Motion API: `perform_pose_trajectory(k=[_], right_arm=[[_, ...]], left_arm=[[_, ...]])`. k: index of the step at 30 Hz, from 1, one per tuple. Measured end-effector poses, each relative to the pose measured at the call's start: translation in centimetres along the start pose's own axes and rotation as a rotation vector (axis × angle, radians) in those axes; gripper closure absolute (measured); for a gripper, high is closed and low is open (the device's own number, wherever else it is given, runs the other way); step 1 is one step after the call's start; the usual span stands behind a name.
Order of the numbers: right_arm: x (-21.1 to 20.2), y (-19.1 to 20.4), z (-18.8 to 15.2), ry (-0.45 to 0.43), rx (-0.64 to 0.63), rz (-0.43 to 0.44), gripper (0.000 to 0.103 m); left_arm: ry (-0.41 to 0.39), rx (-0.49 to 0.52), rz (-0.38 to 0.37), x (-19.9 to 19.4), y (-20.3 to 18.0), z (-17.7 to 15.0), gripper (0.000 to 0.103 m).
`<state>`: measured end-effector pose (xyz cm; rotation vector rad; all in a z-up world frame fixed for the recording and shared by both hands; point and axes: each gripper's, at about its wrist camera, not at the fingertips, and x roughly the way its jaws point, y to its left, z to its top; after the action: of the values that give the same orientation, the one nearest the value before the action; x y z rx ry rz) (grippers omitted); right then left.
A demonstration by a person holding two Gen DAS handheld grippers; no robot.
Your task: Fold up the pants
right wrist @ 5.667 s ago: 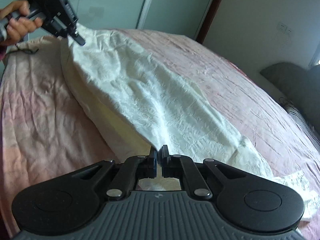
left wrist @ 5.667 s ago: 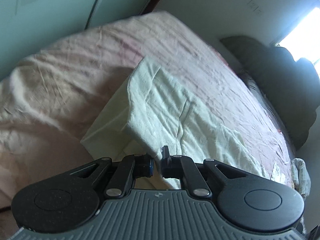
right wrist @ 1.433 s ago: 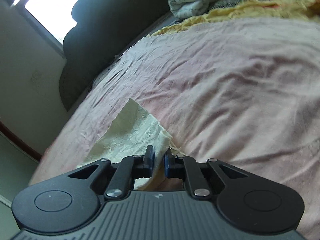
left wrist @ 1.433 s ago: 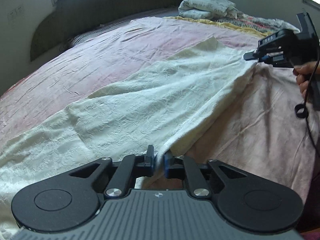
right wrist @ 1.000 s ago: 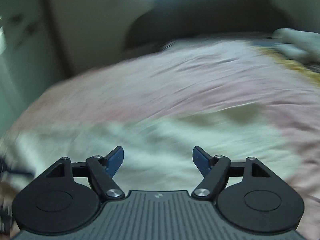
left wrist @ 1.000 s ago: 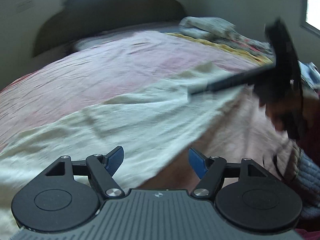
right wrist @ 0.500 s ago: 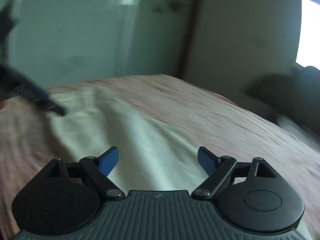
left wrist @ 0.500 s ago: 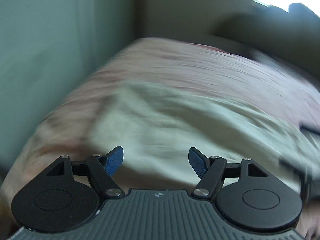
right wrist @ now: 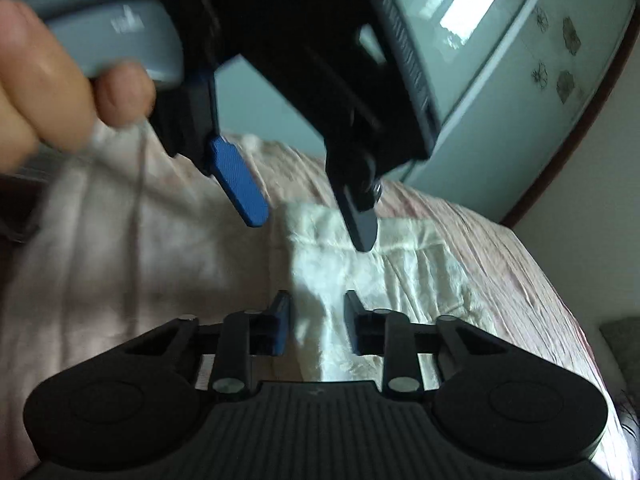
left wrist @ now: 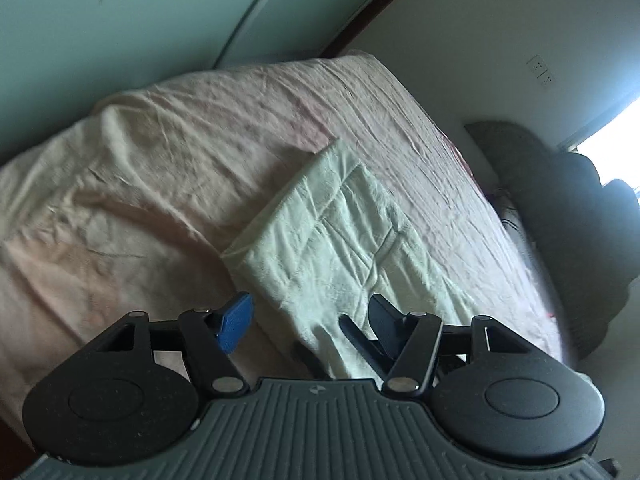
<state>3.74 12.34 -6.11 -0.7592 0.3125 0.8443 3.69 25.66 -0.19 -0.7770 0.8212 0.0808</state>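
The cream pants [left wrist: 340, 232] lie folded lengthwise on the pink bed sheet [left wrist: 160, 184]. My left gripper [left wrist: 310, 320] hangs over their near end. Its jaws are closing but still wide, with a strip of the cloth's edge below the gap and untouched. In the right wrist view a hand [right wrist: 40, 92] holds this left gripper [right wrist: 300, 208] just above the pants [right wrist: 400, 280]. My right gripper [right wrist: 317, 328] sits low at the same end. Its jaws are closing to a narrow gap with cream cloth between them, and the pads do not press on it. Its dark fingers [left wrist: 354, 332] show under the left one.
Pale green wardrobe doors [left wrist: 120, 20] stand beyond the foot of the bed. A dark padded headboard [left wrist: 560, 208] and a bright window [left wrist: 616, 128] are at the right. The wrinkled pink sheet spreads out to the left of the pants.
Both grippers let go of the pants' edge, opened wide and swung across the bed to the pants' other end. The right jaws have since narrowed around the cloth.
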Motion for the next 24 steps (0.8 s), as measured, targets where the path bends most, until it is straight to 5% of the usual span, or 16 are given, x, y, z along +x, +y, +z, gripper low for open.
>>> perform_pose_trajectory(k=[5, 7, 10, 17, 21, 24], right_arm=[[0.3, -0.3, 0.0, 0.001, 0.019, -0.028, 0.082], [0.0, -0.8, 0.0, -0.012, 0.068, -0.017, 0.089], [0.4, -1.7, -0.1, -0.006, 0.166, 0.04, 0.095], [0.6, -3.7, 0.1, -0.027, 0.351, 0.152, 0.095], [1.7, -2.4, 0.5, 0.01, 0.3, 0.136, 0.095], [1.1, -3.4, -0.3, 0.014, 0.393, 0.164, 0.093]], left_arm=[[0.014, -0.065, -0.03, 1.5, 0.7, 0.5, 0.039], [0.012, -0.086, -0.041, 2.0, 0.8, 0.7, 0.049], [0.011, -0.079, -0.027, 2.6, 0.6, 0.9, 0.096], [-0.124, 0.049, 0.07, 0.7, -0.5, 0.0, 0.095], [-0.092, 0.101, 0.149, 1.9, -0.6, -0.3, 0.096], [-0.115, 0.129, 0.175, 1.9, -0.6, -0.8, 0.095]])
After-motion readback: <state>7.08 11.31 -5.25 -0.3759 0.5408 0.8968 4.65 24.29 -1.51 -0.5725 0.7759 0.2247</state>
